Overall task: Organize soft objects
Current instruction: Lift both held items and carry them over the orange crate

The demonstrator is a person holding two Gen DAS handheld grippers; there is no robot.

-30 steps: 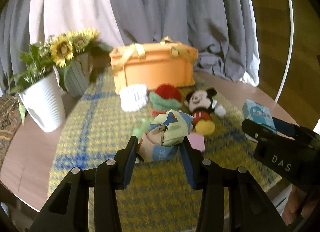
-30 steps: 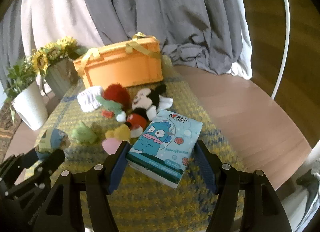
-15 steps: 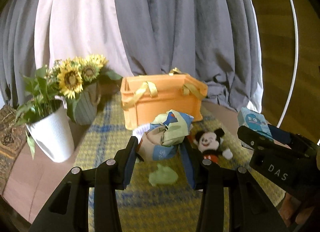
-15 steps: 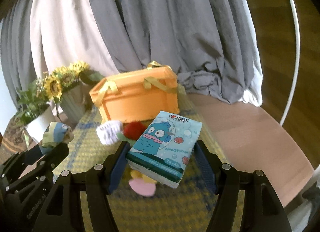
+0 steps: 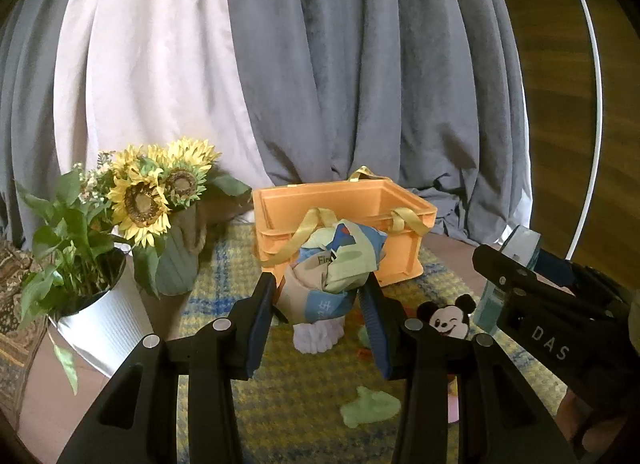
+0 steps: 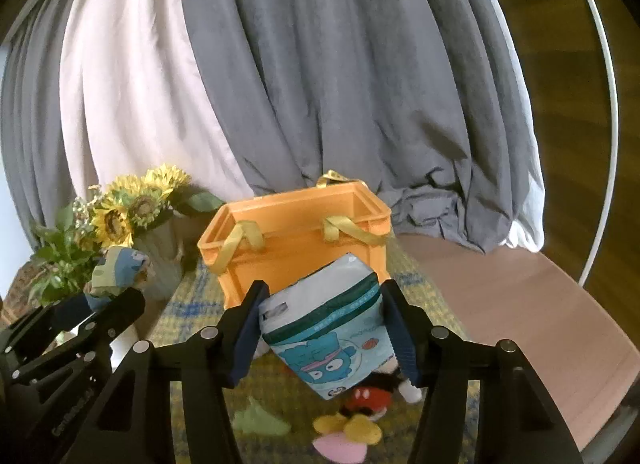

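Orange crate (image 5: 344, 219) ahead of us, our left gripper (image 5: 320, 312) clenched on a crumpled cloth bundle (image 5: 336, 268) before it, our right gripper (image 6: 326, 328) grasping a tissue pack (image 6: 328, 328) nearby.

The crate (image 5: 344, 219) is bright orange with yellow ribbon handles, and it stands on a yellow cloth (image 5: 224, 288) crossed with blue checks. Behind hang grey and white curtains (image 5: 360, 63), while yellow sunflowers (image 5: 140, 199) stand beside a white ribbed pot (image 5: 104, 324). The tissue pack (image 6: 332, 328) is pale turquoise with a blue cartoon fish, and the crumpled bundle (image 5: 336, 264) mixes pale green, blue and beige.
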